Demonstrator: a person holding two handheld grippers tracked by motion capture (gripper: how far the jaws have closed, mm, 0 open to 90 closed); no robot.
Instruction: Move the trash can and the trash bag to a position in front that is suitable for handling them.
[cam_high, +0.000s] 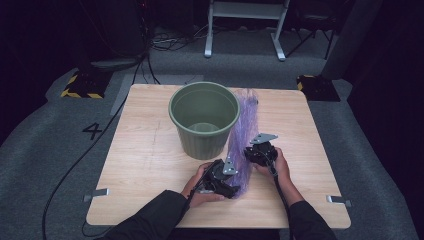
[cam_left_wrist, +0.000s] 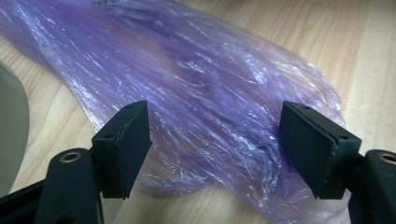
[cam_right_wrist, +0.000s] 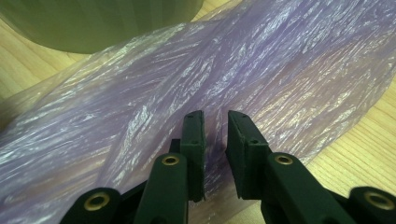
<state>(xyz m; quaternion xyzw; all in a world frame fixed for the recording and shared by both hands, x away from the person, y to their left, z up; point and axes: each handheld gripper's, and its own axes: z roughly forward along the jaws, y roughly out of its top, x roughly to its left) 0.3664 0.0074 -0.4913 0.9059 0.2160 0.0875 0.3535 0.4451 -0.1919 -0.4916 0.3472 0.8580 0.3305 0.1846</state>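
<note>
Purple bag (cam_high: 243, 131) beside green bucket (cam_high: 204, 119); left gripper (cam_left_wrist: 215, 149) fingers spread, right gripper (cam_right_wrist: 215, 140) fingers pinching bag.

I count one green bucket (cam_high: 204, 120) and one purple plastic bag (cam_high: 243, 131) on the single wooden bench (cam_high: 145, 160). I run two grippers, a left gripper (cam_high: 226, 181) and a right gripper (cam_high: 256, 150), each with two black fingers (cam_left_wrist: 128, 144).
</note>
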